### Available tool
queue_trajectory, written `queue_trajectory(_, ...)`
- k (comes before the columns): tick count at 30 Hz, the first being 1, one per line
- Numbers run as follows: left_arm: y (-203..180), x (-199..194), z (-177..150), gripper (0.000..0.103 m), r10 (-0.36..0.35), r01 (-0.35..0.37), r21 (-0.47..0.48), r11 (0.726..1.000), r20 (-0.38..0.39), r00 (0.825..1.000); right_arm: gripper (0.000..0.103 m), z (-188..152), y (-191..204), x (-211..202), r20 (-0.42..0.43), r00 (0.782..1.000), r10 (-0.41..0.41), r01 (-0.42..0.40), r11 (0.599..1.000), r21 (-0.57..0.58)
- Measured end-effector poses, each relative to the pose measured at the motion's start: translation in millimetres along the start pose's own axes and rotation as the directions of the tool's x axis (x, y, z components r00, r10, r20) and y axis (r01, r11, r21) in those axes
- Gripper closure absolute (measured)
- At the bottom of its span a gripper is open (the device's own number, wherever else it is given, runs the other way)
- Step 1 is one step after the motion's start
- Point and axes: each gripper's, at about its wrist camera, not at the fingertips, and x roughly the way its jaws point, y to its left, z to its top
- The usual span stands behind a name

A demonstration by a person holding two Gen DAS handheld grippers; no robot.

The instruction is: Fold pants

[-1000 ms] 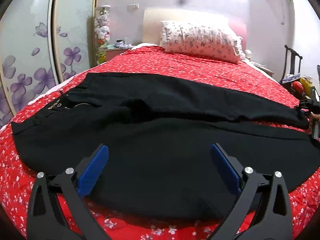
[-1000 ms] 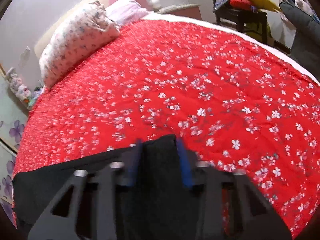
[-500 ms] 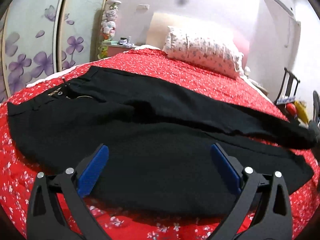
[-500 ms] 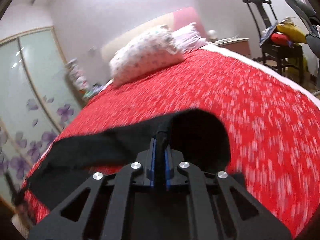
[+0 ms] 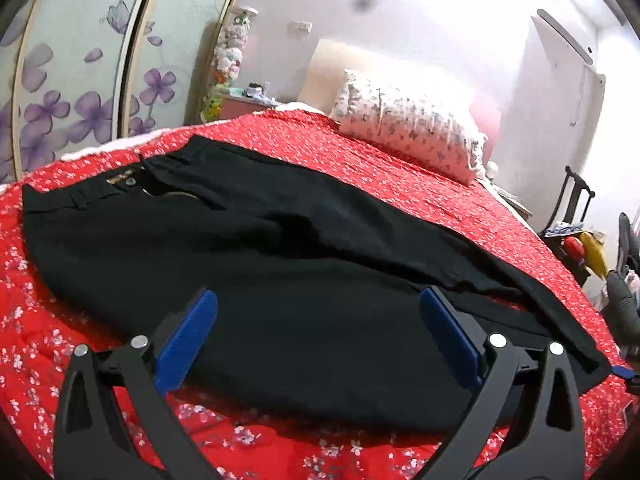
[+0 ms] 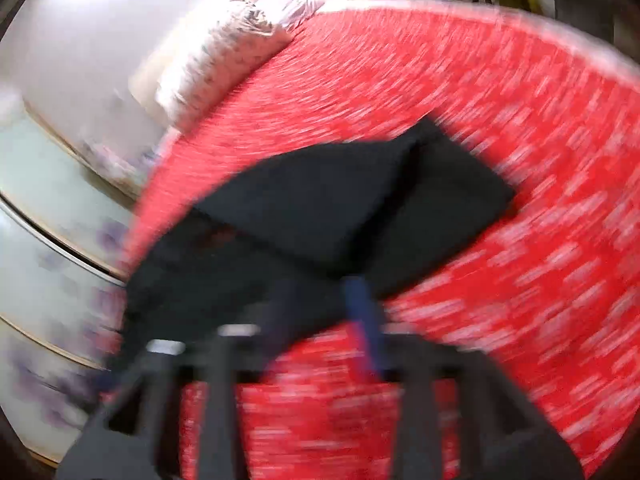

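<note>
Black pants [image 5: 280,264] lie spread across a red flowered bedspread [image 5: 400,168], waistband at the left, legs running right. My left gripper [image 5: 320,320] is open and empty, hovering over the near leg. In the blurred right wrist view the leg ends [image 6: 360,200] lie one over the other on the bedspread [image 6: 520,120]. My right gripper [image 6: 320,304] sits at the near edge of the black cloth; blur hides whether its jaws hold it. A blue pad tip of the right gripper shows at the hem in the left wrist view [image 5: 622,371].
A flowered pillow [image 5: 408,128] lies at the head of the bed. A wardrobe with purple flower doors [image 5: 80,92] stands at the left. A nightstand [image 5: 244,104] is beside it. A chair with clutter [image 5: 576,236] stands at the right.
The right gripper shut on the far leg's hem, lifted it and swung it towards the near leg. The far leg now lies against the near one. The left gripper tilted slightly.
</note>
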Motion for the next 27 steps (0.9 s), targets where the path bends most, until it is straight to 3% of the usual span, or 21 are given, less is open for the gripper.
queue_trajectory(4,0.7,3.5,0.3,0.002,-0.042,0.042,0.001,0.999,-0.031,0.999,0.054,-0.6,3.7,33.3,0.037,0.997,0.068,-0.075,0.970,0.233)
queue_trajectory(9,-6.1,2.8,-1.1,0.002,-0.070,0.071,0.048,0.996,-0.034,0.997,0.057,-7.6,-22.6,69.5,0.065,0.996,-0.062,0.025,0.889,0.457)
queue_trajectory(11,-7.4,2.4,-1.5,0.002,-0.072,0.073,0.054,0.996,-0.032,0.997,0.058,-9.4,-34.0,69.6,0.134,0.988,-0.073,-0.004,0.863,0.505)
queue_trajectory(15,-7.3,4.5,-1.9,0.002,-0.081,0.083,0.055,0.995,-0.041,0.996,0.068,-5.4,-39.5,68.1,0.215,0.968,-0.127,-0.001,0.857,0.515)
queue_trajectory(16,-7.1,5.1,-1.6,0.002,-0.083,0.086,0.053,0.995,-0.044,0.996,0.084,-3.1,-40.7,67.7,0.246,0.960,-0.135,-0.007,0.865,0.502)
queue_trajectory(17,-6.7,5.7,-1.7,0.002,-0.084,0.086,0.051,0.995,-0.046,0.995,0.089,-2.4,-44.9,65.3,0.268,0.957,-0.115,-0.032,0.872,0.488)
queue_trajectory(19,-4.9,6.1,-2.3,0.002,-0.078,0.080,0.044,0.996,-0.047,0.996,0.090,-2.3,-47.0,56.1,0.325,0.943,-0.074,-0.086,0.888,0.453)
queue_trajectory(23,0.7,8.7,-1.6,0.002,-0.090,0.091,0.010,0.996,-0.060,0.994,0.091,-13.6,-56.9,24.5,0.447,0.892,-0.072,-0.133,0.902,0.411)
queue_trajectory(27,12.7,9.3,15.6,0.002,-0.111,0.106,-0.050,0.993,-0.092,0.990,0.093,-33.4,-94.7,15.9,0.438,0.894,-0.091,-0.160,0.849,0.504)
